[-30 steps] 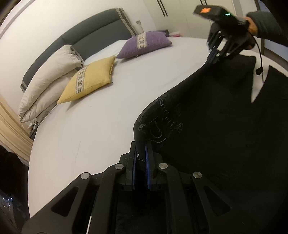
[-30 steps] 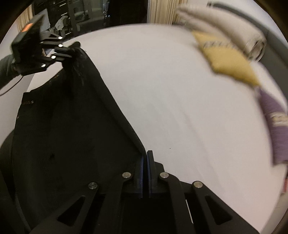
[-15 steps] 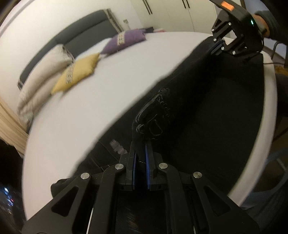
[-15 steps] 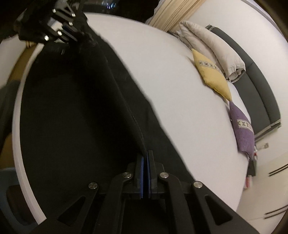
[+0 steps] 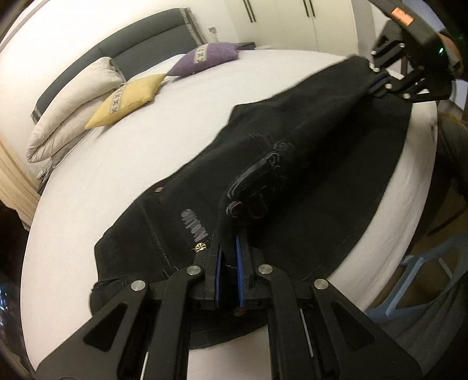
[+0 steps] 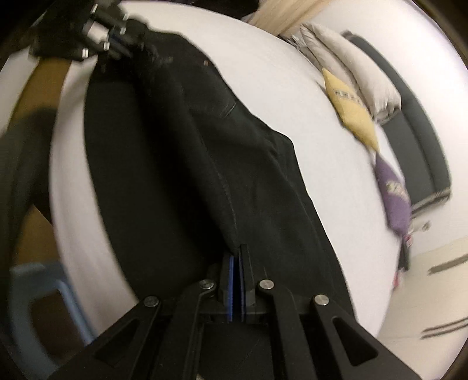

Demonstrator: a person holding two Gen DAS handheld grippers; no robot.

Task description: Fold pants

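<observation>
Black pants lie stretched along the near edge of the white bed, one half doubled over the other. My left gripper is shut on the waistband end, by the button and fly. My right gripper is shut on the leg-hem end of the pants. Each gripper shows in the other's view: the right one at top right of the left wrist view, the left one at top left of the right wrist view. The fabric hangs taut between them, low over the bed.
A yellow cushion, a purple cushion and white pillows lie by the dark headboard. A light blue stool stands beside the bed. White wardrobe doors are behind.
Both grippers have come down toward the near bed edge with the pants. The lifted half now lies over the other half, and more of the fabric rests on the bed.
</observation>
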